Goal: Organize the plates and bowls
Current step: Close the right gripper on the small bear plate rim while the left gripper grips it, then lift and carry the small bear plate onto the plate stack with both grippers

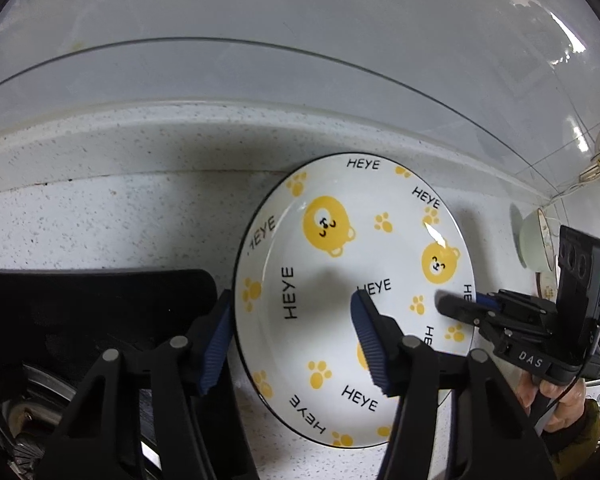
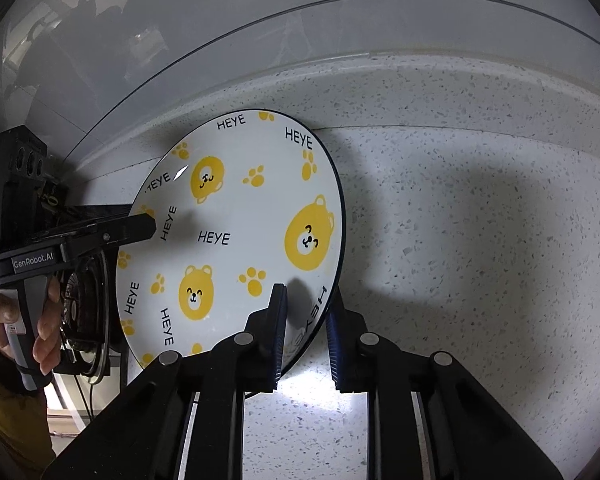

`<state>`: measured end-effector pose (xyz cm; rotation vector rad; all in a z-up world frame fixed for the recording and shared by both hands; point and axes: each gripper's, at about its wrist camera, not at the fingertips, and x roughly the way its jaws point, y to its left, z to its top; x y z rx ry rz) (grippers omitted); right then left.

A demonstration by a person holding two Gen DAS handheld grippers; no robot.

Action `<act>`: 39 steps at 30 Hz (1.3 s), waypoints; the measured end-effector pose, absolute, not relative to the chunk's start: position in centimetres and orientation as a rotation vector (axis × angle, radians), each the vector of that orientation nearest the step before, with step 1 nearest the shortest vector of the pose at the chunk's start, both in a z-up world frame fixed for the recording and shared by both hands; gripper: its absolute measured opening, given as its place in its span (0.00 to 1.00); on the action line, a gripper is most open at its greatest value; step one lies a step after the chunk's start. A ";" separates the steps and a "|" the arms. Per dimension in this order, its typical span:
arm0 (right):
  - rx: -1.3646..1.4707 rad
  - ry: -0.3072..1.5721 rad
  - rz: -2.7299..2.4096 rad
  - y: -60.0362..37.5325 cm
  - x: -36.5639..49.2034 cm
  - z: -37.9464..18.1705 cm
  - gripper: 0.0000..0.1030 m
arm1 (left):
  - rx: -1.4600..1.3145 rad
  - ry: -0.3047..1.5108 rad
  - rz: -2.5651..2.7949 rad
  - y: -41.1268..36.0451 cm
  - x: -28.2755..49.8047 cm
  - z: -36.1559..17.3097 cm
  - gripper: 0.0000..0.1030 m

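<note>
Where speckled counter (image 2: 480,220) meets glossy wall (image 2: 260,20), plate (image 2: 240,208) sits.

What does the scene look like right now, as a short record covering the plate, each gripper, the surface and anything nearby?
plate: white with yellow bears, paw prints and "HEYE" lettering, dark rim; far edge at the back ledge
left gripper: jaws open, straddling the plate's rim, one finger outside, one over the inside
right gripper: jaws shut on the opposite rim
countertop: pale speckled stone
nearby: pale bowl beyond the right gripper; black hob beside the left gripper
</note>
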<state>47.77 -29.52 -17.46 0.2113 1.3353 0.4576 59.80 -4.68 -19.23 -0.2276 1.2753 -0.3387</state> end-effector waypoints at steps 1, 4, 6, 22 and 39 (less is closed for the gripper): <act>0.214 1.337 0.457 -29.7 47.8 -17.5 0.16 | -0.235 1.274 -0.341 -4.9 59.7 -19.3 0.53; 0.217 1.344 0.455 -30.6 47.6 -17.4 0.16 | -0.256 1.275 -0.349 -5.3 59.3 -19.7 0.48; 0.234 1.348 0.447 -31.4 47.4 -17.4 0.16 | -0.253 1.281 -0.360 -6.0 58.9 -20.0 0.43; 0.256 1.365 0.430 -35.8 43.4 -16.9 0.14 | -0.545 1.333 -0.359 -6.5 53.2 -21.8 0.11; 0.201 1.286 0.487 -36.7 37.1 -10.6 0.14 | -0.598 1.252 -0.333 -6.0 46.4 -16.0 0.10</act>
